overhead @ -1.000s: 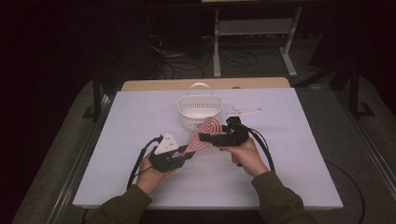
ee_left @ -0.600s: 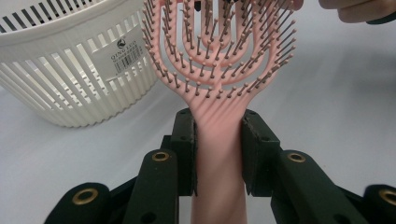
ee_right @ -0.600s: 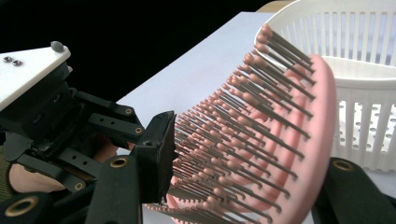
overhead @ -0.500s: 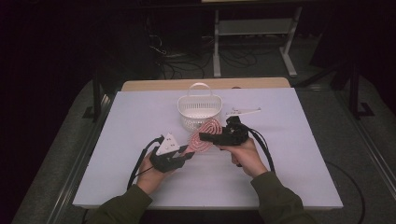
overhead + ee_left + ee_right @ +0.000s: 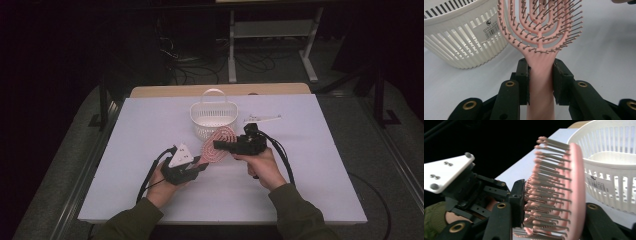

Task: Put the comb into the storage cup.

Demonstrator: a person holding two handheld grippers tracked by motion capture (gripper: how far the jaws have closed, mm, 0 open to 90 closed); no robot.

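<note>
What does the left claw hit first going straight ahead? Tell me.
Probably the white basket: the left claw, shut on the pink brush handle, points toward it, though the brush head would likely touch first.

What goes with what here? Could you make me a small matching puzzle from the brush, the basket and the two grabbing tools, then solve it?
Things:
1. hairbrush
2. basket
3. left gripper
4. right gripper

Descriptions:
A. white, slotted walls, standing on the table
B. fingers shut on the pink handle
C. pink, held off the table by both tools
D. fingers just closed across the bristled head

Pairs: 1-C, 2-A, 3-B, 4-D
</note>
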